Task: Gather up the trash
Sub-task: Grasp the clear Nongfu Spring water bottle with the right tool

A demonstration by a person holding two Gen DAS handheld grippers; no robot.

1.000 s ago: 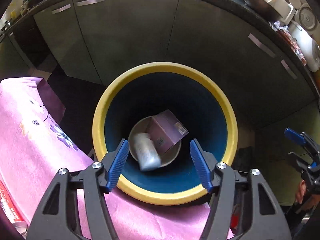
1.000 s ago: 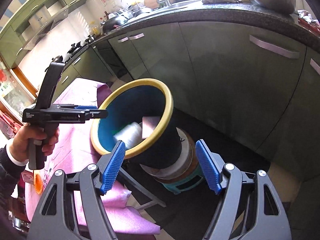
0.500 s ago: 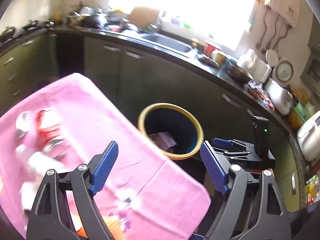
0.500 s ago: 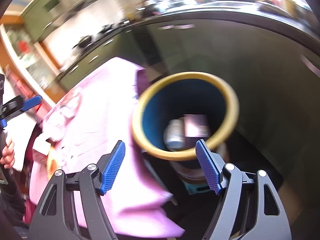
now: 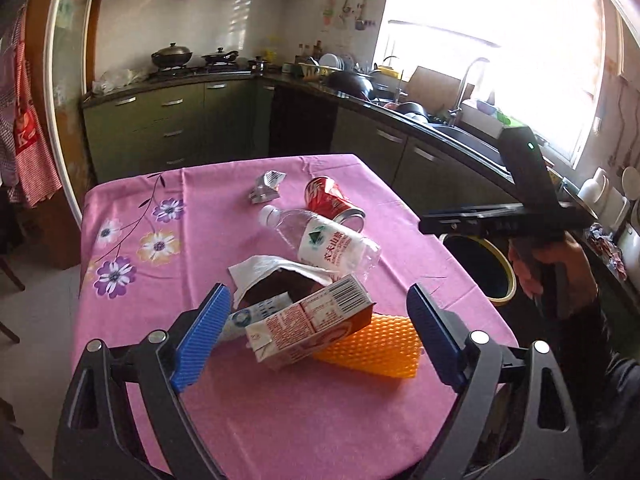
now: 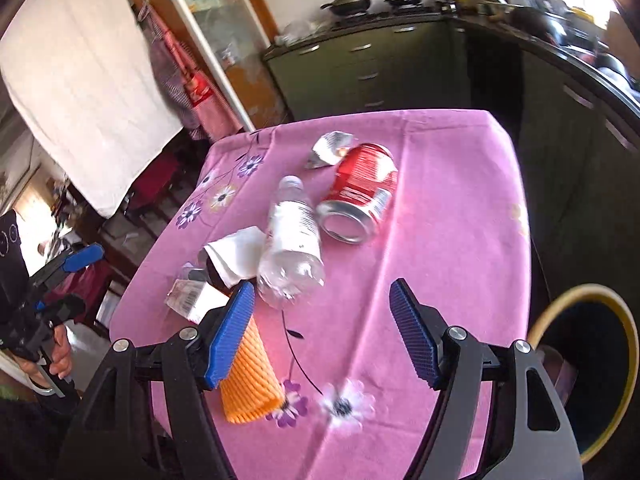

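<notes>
Your left gripper [image 5: 316,336] jaws have just been opening; nothing is pinched. Your right gripper [image 6: 322,332] jaws stand spread, empty. Carton [image 5: 308,324], bottle [image 5: 320,240] and can [image 5: 332,200] lie on the desk [image 5: 280,420]; bin [image 6: 592,368] stands right.

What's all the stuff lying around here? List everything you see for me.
tablecloth: one, pink with flowers, over the table
plastic bottle: one, clear with white label, lying mid-table
soda can: one, red, lying behind the bottle
foil wrapper: one, silver, far end
carton: one, red and white, near edge
tissue: one, white, behind the carton
foam net: one, orange, beside the carton
trash bin: one, yellow rim, beside the table
left claw: open, empty
right claw: open, empty
</notes>
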